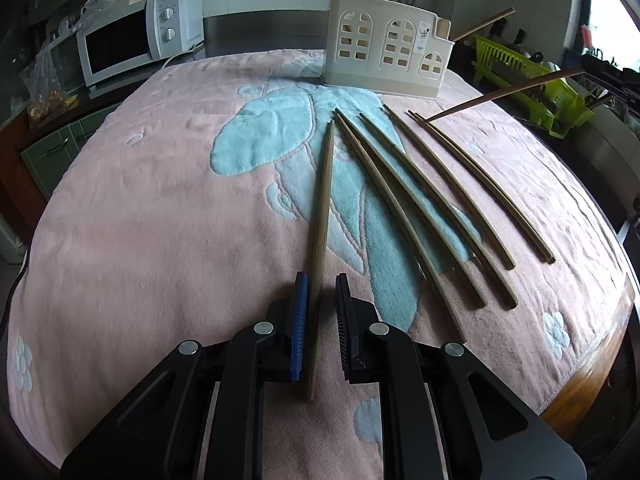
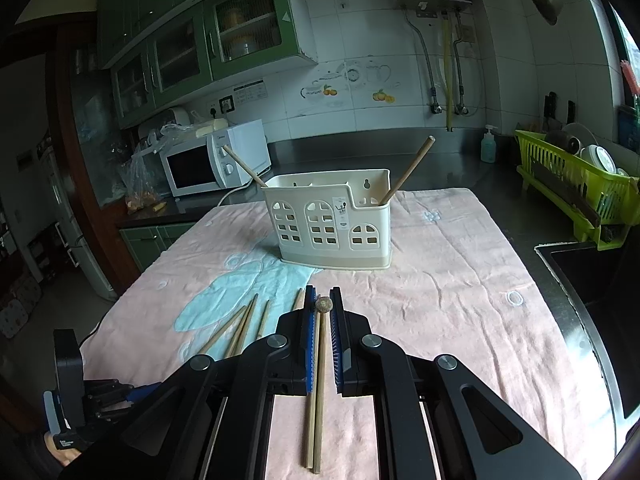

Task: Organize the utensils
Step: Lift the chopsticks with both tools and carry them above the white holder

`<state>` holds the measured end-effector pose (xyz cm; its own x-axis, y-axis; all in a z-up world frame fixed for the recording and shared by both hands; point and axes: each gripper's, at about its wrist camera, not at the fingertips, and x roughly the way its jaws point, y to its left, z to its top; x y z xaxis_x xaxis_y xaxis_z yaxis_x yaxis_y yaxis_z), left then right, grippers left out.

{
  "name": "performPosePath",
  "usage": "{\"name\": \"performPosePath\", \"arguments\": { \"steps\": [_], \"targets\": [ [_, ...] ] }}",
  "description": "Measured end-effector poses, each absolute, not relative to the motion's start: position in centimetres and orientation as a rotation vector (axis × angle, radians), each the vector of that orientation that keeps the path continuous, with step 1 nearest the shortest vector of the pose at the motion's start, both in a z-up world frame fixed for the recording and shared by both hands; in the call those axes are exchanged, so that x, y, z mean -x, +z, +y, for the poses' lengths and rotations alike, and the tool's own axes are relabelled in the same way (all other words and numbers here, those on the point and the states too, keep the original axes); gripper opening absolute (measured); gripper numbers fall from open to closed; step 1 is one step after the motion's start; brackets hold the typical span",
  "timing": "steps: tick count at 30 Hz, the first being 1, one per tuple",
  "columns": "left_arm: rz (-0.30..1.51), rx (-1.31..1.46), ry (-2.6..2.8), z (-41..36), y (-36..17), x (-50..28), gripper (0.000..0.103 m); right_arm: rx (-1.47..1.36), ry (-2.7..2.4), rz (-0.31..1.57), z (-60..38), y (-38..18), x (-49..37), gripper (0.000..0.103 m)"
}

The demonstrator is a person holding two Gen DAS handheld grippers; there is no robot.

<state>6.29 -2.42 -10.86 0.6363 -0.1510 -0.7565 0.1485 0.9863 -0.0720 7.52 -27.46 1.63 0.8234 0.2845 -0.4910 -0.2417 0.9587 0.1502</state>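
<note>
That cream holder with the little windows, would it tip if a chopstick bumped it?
Possibly. The cream holder looks like thin, cut-out plastic, so probably light. It stands on soft towel, with two chopsticks leaning outward. Its wide base should help.

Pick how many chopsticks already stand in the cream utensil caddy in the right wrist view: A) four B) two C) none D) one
B: two chopsticks lean out of the cream caddy, one at its left end and one at its right end.
</note>
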Motion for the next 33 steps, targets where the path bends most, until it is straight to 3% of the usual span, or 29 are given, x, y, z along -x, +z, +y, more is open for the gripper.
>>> {"name": "performPosePath", "arguments": {
  "steps": [2,15,33],
  "targets": [
    [0.860,-0.009,-0.159,-2.5,-10.8,-6.2,0.006,-0.081,0.281,0.533,-27.5,1.7,-7.5,0.007],
    [0.686,0.002,-0.174,-1.7,-4.8,-6.2,0.005,-0.082,0.291,0.497,-27.7,2.7,-7.5,0.007],
    [0.789,-0.047,-0.202,-2.3,-6.5,-7.0,0.005,-0.086,0.295,0.498,-27.5,2.7,-7.5,0.007]
  ]
}}
